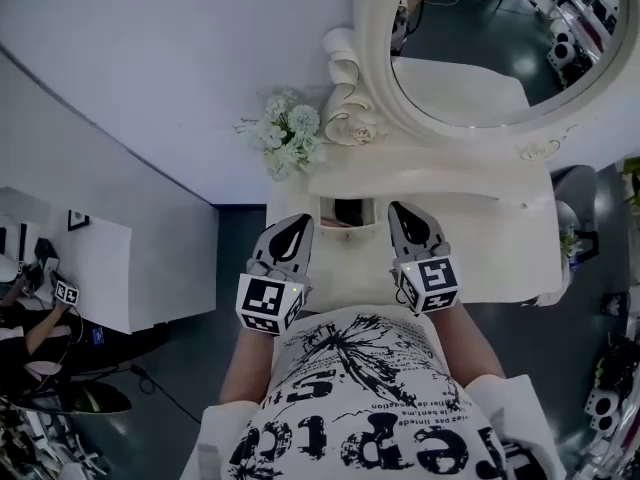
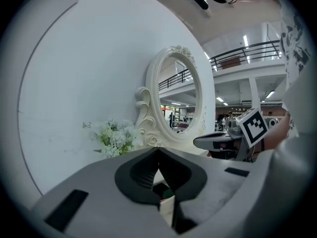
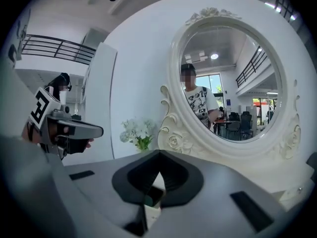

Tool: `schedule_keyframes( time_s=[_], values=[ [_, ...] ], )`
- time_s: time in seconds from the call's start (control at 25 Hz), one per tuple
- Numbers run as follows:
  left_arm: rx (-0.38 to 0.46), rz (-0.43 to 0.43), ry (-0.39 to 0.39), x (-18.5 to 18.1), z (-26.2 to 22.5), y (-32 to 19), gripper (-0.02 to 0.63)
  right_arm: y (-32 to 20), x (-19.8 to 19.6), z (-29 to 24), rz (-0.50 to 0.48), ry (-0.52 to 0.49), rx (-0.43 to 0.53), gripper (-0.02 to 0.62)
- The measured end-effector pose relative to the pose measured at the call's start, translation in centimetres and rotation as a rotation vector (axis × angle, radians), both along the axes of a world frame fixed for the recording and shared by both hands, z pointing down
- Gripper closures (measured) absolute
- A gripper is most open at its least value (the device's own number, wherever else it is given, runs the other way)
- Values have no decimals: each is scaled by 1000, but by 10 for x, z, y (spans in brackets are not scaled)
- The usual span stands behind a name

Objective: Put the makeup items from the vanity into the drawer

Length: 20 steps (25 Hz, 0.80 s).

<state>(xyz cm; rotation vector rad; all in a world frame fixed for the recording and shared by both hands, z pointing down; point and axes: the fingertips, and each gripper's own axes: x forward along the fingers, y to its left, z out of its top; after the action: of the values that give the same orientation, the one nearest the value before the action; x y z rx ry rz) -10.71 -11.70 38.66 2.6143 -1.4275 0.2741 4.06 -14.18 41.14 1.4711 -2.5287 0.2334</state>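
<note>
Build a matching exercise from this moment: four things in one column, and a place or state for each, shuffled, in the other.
1. flowers
2. mirror
3. left hand-held gripper
4. right hand-held gripper

A. oval, in a carved cream frame
B. jaws together, on the head view's right
C. white, just left of the mirror's frame
D. jaws together, on the head view's left

Pairs: 1-C, 2-A, 3-D, 4-B

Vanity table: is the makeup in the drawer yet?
Done: nothing I can confirm. I can make out no loose makeup on the vanity top, only the flowers and the mirror. In hand: nothing. The left hand-held gripper and right hand-held gripper are both shut and empty, held at the front edge. Left: a dark opening between them may be the drawer; what is inside is too small to tell.
</note>
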Motion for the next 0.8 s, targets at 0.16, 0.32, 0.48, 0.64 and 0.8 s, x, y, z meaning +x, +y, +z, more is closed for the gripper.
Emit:
schedule_keyframes(
  time_s=[0.16,0.32,0.48,0.64,0.8],
  values=[
    [11,24,0,3,-2,1,586,8,4,-3,20,-22,-1,578],
    [20,32,4,0,-5,3,587,14,3,-3,33,-36,-12,578],
    [25,39,-1,-2,-7,7,586,19,0,-4,33,-48,-13,578],
    [26,45,-13,-4,-8,10,586,23,-7,-8,25,-44,1,578],
    [23,19,-23,-12,-8,8,586,25,-14,-10,14,-10,19,578]
  ],
)
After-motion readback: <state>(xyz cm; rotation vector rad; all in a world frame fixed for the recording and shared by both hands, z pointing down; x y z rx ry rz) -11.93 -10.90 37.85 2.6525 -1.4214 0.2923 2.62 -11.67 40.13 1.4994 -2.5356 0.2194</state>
